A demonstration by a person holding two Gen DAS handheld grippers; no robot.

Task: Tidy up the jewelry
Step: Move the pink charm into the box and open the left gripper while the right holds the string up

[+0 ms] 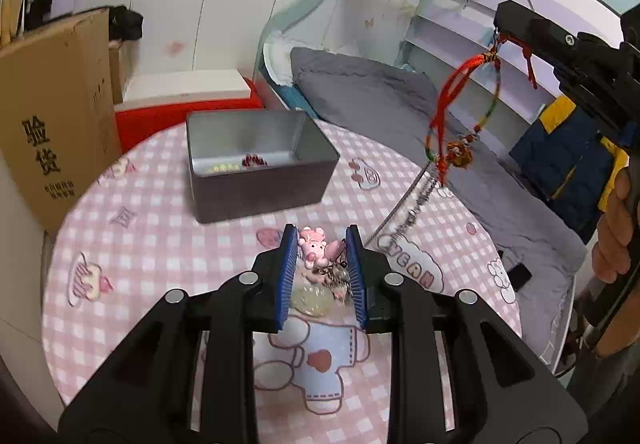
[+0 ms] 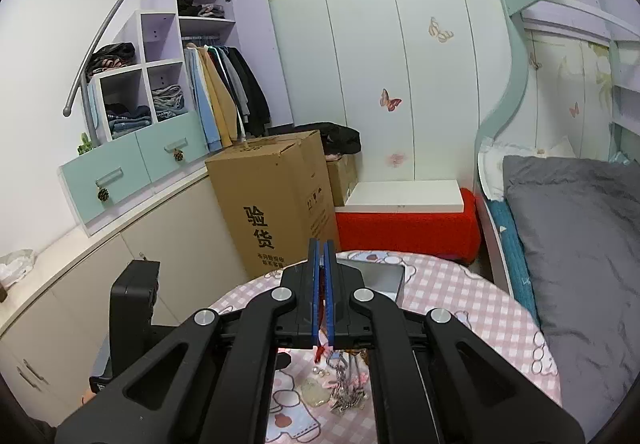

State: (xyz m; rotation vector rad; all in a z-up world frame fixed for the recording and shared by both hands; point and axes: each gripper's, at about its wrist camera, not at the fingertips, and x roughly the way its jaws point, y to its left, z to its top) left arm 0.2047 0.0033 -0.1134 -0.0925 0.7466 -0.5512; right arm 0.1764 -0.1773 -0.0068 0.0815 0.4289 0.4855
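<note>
- Left gripper (image 1: 322, 244): fingers apart, straddling a pink bear charm (image 1: 315, 247) on the table (image 1: 160, 244).
- Right gripper (image 2: 322, 250): fingers clamped on a red cord bracelet (image 1: 460, 108), hanging right of the metal tin (image 1: 260, 168).

Round table (image 1: 168, 244) under pink-white checked cloth (image 1: 448, 228) with cartoon prints, fills lower half of left wrist view. Grey metal tin (image 1: 260, 180) sits on it, upper centre of frame, open top; a few small pieces inside, greenish beads (image 1: 220, 167) and a dark red piece (image 1: 254, 160) on its floor. Jewelry pile (image 1: 324, 268) lies on cloth at centre frame: pink bear charm (image 1: 314, 246), a pale translucent piece (image 1: 310, 300), tangled metal chains. A thin chain (image 1: 404, 212) trails across cloth toward right of centre. In right wrist view, same pile (image 2: 340, 384) at bottom centre, tin (image 2: 380, 278) mid-frame.
</note>
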